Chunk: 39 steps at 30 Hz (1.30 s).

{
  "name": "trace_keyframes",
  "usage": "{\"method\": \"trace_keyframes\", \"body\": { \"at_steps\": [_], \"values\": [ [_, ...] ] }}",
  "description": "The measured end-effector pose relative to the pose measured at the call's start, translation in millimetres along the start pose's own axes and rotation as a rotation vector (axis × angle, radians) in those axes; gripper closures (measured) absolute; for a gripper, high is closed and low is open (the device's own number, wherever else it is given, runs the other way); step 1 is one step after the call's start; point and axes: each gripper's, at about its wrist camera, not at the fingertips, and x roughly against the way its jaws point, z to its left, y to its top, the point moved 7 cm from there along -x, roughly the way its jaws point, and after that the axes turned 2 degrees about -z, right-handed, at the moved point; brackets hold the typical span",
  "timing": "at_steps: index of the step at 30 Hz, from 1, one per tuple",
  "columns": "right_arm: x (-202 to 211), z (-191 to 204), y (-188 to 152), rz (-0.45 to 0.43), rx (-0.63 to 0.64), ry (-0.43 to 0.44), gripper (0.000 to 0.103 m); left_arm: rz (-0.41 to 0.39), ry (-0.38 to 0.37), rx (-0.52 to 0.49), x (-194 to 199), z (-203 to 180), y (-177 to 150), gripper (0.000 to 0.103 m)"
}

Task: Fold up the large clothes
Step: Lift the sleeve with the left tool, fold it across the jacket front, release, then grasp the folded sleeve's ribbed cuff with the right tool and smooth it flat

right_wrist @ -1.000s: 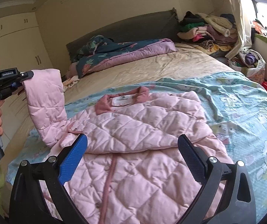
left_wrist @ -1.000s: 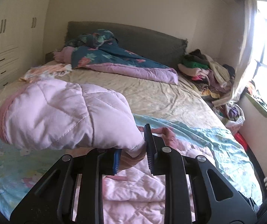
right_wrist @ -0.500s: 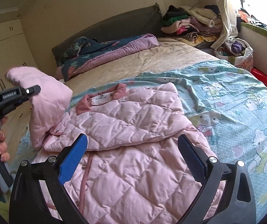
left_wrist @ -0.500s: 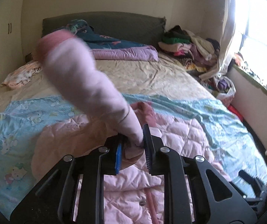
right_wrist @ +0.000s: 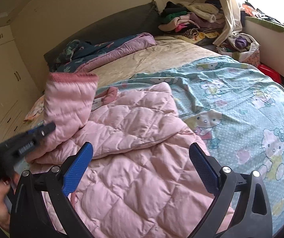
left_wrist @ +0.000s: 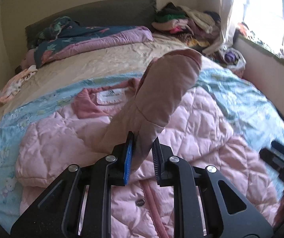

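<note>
Pinching the sleeve [left_wrist: 161, 99] of the pink quilted jacket [right_wrist: 134, 158], the left gripper [left_wrist: 142, 154] tilts downward over the garment, jaws clamped tight on the fabric. Sleeve stands up from the jaws, long axis rising, ribbed cuff [right_wrist: 72, 77] uppermost. Jacket lies spread on the blue cartoon-cat sheet [right_wrist: 241, 103] on the bed, collar toward the headboard [left_wrist: 94, 13]. White neck label [left_wrist: 111, 98]: print unreadable. Right gripper [right_wrist: 140, 164] hovers over the jacket, jaws wide, nothing between them.
</note>
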Motion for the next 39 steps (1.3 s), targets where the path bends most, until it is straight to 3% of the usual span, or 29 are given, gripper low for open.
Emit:
{"method": "trace_keyframes", "body": {
  "at_steps": [5,7,8,10,14,16,22,29,31,35,37,39],
  "values": [
    [3.4,-16.1,2.3,-0.006,-0.033,-0.024,0.006,0.024,0.021,-0.077,-9.9,-15.0,-15.7,0.092],
    [4.5,-23.1,3.1,-0.005,-0.061,-0.025,0.006,0.036,0.038,-0.135,-13.3,-23.0,-22.4,0.085],
    [5.1,-25.8,3.4,-0.005,-0.079,-0.02,0.006,0.043,0.039,-0.161,-15.1,-27.4,-26.0,0.081],
    [5.6,-29.3,3.6,-0.001,-0.098,-0.018,0.006,0.064,0.021,-0.191,-18.6,-35.1,-34.2,0.046],
    [7.2,-31.0,3.6,0.002,-0.108,-0.021,0.006,0.104,-0.009,-0.23,-20.2,-44.9,-51.6,0.041],
    [6.1,-29.7,2.8,0.01,-0.115,-0.013,0.006,0.135,-0.046,-0.213,-16.6,-45.2,-59.3,0.026],
    [-12.0,-9.0,-3.3,0.067,-0.121,0.046,0.006,0.172,-0.133,-0.101,3.9,-18.1,-72.2,0.011],
    [-55.9,38.6,-17.7,0.171,-0.129,0.126,0.007,0.132,-0.036,0.092,25.9,67.8,-57.4,0.01],
    [-69.5,45.3,-19.8,0.193,-0.154,0.144,0.02,0.114,-0.012,0.14,32.6,91.7,-54.0,0.01],
    [-94.0,50.9,-25.1,0.244,-0.225,0.166,0.034,0.085,0.027,0.225,46.2,132.0,-52.2,0.01],
    [-102.2,52.4,-28.0,0.265,-0.242,0.173,0.059,0.071,0.05,0.278,49.9,155.4,-52.1,0.01],
    [-101.3,59.0,-25.5,0.253,-0.195,0.178,0.076,0.065,0.062,0.324,52.4,173.1,-53.1,0.01]
  ]
}}
